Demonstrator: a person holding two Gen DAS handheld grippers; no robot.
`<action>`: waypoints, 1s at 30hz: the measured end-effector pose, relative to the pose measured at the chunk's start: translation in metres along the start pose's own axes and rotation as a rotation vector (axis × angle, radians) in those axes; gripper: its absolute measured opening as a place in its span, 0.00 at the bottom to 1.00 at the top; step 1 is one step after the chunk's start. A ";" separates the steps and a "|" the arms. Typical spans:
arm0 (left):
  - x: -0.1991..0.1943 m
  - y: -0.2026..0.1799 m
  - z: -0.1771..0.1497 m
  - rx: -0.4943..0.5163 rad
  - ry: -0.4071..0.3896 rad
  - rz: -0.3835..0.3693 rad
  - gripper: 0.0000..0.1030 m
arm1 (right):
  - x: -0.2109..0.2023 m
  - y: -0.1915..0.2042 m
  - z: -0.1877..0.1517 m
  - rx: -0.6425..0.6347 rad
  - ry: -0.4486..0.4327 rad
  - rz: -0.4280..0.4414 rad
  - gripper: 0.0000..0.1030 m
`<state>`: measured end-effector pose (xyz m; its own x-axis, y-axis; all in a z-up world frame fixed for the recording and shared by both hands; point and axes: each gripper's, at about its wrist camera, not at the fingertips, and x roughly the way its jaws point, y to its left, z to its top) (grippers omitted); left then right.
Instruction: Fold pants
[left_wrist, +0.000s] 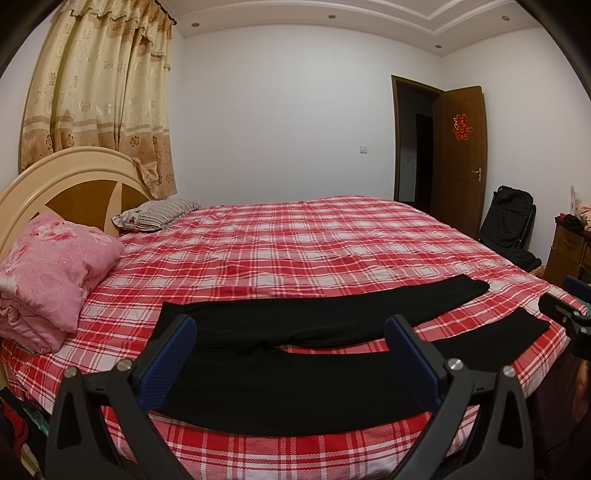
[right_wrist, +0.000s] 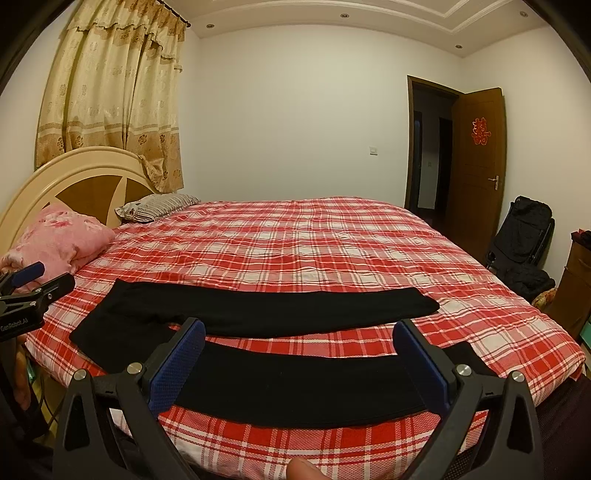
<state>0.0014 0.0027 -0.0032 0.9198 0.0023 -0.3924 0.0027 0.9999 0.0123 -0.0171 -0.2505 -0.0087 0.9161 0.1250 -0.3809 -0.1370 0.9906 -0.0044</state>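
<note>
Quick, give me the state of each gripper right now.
Left gripper: open, holding nothing, above the black pants.
Right gripper: open, holding nothing, above the near leg.

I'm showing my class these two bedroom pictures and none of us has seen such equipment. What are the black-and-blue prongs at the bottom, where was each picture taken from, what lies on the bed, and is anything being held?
The prongs are the two fingers of a hand-held claw; a person carries one in each hand. A wide-angle camera on each looks forward, so one picture comes from the left claw, the other from the right claw. Black pants lie spread flat on the plaid bed, legs apart. A pink quilt and a striped pillow sit by the headboard. Both claws are open, holding nothing.
</note>
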 end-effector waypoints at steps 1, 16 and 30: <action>0.000 0.000 0.000 0.000 0.001 0.001 1.00 | 0.000 0.000 0.000 0.000 0.000 -0.001 0.99; 0.003 0.000 -0.001 0.001 0.014 0.002 1.00 | 0.004 0.005 -0.001 -0.014 0.011 -0.009 0.99; 0.010 0.001 -0.004 0.002 0.028 0.005 1.00 | 0.011 0.010 -0.007 -0.048 0.009 -0.014 0.99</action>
<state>0.0092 0.0039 -0.0113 0.9083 0.0081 -0.4183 -0.0014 0.9999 0.0165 -0.0113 -0.2396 -0.0190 0.9149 0.1101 -0.3884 -0.1421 0.9883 -0.0546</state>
